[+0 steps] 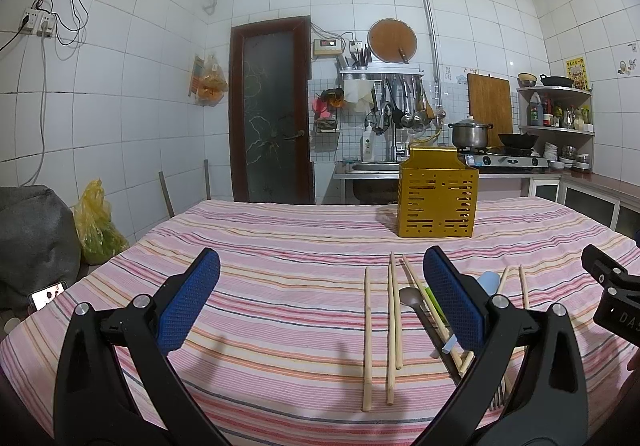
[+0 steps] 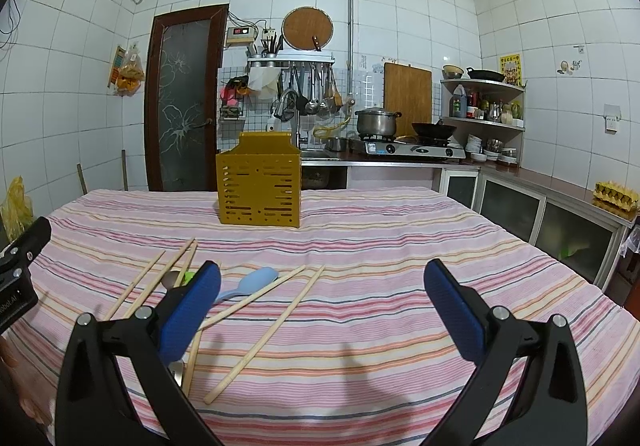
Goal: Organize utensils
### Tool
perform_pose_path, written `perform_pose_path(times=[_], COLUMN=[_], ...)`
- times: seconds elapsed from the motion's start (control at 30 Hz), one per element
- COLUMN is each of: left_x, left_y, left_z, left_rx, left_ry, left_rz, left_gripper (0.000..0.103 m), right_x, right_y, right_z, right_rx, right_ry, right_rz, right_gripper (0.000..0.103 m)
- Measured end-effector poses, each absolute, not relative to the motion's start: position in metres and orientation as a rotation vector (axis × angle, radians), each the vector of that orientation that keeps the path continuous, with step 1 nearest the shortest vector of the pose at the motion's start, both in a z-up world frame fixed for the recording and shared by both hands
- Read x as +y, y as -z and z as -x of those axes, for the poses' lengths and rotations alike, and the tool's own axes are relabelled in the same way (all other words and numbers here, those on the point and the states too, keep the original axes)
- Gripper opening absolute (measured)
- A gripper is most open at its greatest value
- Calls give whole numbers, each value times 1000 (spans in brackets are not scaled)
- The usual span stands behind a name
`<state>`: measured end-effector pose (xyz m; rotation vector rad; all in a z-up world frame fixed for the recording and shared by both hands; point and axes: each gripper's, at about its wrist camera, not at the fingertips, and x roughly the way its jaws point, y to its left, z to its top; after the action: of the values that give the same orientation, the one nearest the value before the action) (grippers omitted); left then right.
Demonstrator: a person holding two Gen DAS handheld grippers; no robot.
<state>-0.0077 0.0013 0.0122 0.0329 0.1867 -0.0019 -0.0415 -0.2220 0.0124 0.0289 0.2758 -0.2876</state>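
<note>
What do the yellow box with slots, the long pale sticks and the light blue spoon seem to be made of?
The golden-yellow slotted box looks like painted or anodised sheet metal: crisp punched slots, a folded back edge, a dull sheen. It could be plastic. The long pale chopsticks look like bare bamboo or wood: matt, straw-coloured. The light blue spoon appears to be plastic or ceramic: smooth, evenly coloured, opaque.

A: How is the left gripper (image 1: 320,302) sitting?
B: It is hanging low and level, its blue-padded fingers (image 1: 191,300) standing wide apart, gripping nothing.
A: And the right gripper (image 2: 322,306)?
B: It is doing likewise, jaws spread wide and empty, sitting just beside the left one, whose black body is showing at the edge.
</note>
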Motion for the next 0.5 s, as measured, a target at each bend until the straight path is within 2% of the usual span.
perform_pose_path(times=[0.5], left_x=[10], left_y=[-19], left_z=[6], left_rx=[185], left_ry=[-1], left_rz=[-35], left_gripper=[98], right_x=[-225], right_y=[-9], right_z=[40], right_rx=[276], right_ry=[293], right_rz=[-29], right_gripper=[99])
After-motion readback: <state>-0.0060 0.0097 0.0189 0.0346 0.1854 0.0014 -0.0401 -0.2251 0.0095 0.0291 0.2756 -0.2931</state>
